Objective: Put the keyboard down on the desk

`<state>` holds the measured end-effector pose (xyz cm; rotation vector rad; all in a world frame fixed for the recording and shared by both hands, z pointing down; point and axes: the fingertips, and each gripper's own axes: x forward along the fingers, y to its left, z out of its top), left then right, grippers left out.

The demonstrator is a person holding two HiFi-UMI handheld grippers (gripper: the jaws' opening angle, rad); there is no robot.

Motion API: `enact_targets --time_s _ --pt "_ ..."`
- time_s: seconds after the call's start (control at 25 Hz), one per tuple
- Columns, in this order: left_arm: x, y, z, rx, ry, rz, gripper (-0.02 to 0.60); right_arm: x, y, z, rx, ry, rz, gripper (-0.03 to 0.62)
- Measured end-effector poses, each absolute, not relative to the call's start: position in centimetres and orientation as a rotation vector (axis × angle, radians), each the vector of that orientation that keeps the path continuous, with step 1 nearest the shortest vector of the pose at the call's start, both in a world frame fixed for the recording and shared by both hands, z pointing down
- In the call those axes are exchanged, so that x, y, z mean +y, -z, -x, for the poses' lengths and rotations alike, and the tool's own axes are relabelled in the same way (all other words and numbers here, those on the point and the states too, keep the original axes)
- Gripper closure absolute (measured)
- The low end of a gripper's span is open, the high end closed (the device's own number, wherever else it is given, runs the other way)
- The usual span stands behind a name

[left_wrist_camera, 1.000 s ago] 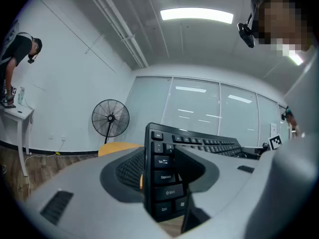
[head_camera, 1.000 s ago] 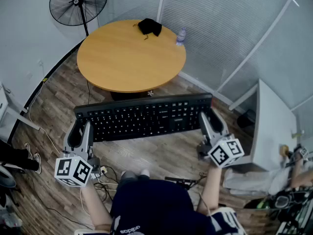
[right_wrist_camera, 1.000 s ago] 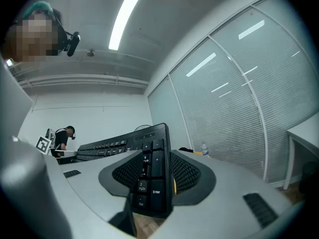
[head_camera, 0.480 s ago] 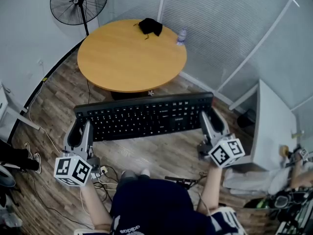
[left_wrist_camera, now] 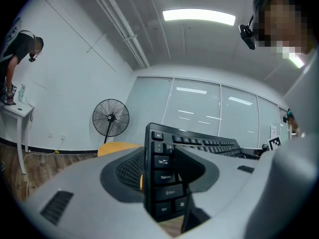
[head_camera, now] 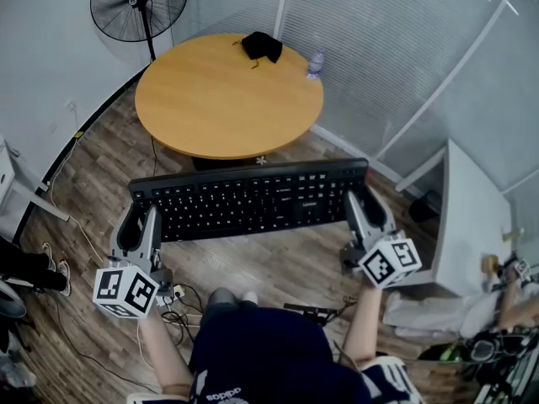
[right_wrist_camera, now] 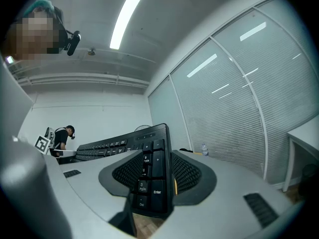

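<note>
Keyboard [head_camera: 248, 200] is in the air, roughly level and key side up, above the wooden floor [head_camera: 278, 263] in front of the person. It isn't on any desk yet.

Left gripper [head_camera: 139, 224] clamps the left end. Its fingers [left_wrist_camera: 122, 171] are closed onto the edge by the Tab/Caps/Shift column, open only as wide as the board is thick. Right gripper [head_camera: 365, 207] does the same at the numpad end, with its pads [right_wrist_camera: 188, 176] pinching beside the Enter key.

My read is that one grip per end makes sense. The board is long and flat, so a single pinch would let it sag or twist, while two keep it level for a flat set-down. Both grips are at the extreme ends, so the underside should land clear of the jaws.

Surfaces:
- Round wooden table [head_camera: 229, 91] is far and straight ahead, and is probably the target. A black item [head_camera: 259, 46] and a water bottle [head_camera: 315, 63] sit at its far edge. The near part of the top is bare.
- A white desk [head_camera: 472, 225] is at the right, partly out of view.

Room:
- Pedestal fan [head_camera: 139, 2] far left.
- Glazed partition with blinds [head_camera: 379, 40] along the far right.
- Cables [head_camera: 181, 297] on the floor near the person's feet.
- Another person [left_wrist_camera: 15, 59] stands at a small white table [left_wrist_camera: 17, 111] off to the side.

The board needs carrying forward before lowering, because right now only floor is beneath it.
</note>
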<state>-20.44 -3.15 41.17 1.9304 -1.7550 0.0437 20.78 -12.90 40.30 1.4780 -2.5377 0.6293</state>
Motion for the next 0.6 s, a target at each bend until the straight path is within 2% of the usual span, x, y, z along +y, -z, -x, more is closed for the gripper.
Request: enact_targets --time_s 0.6 --pt "-3.47 -40.53 20.61 -1.784 -0.048 -1.936 0.407 -12.90 -40.28 -20.76 -2.533 -0.624 -1.493 0.421"
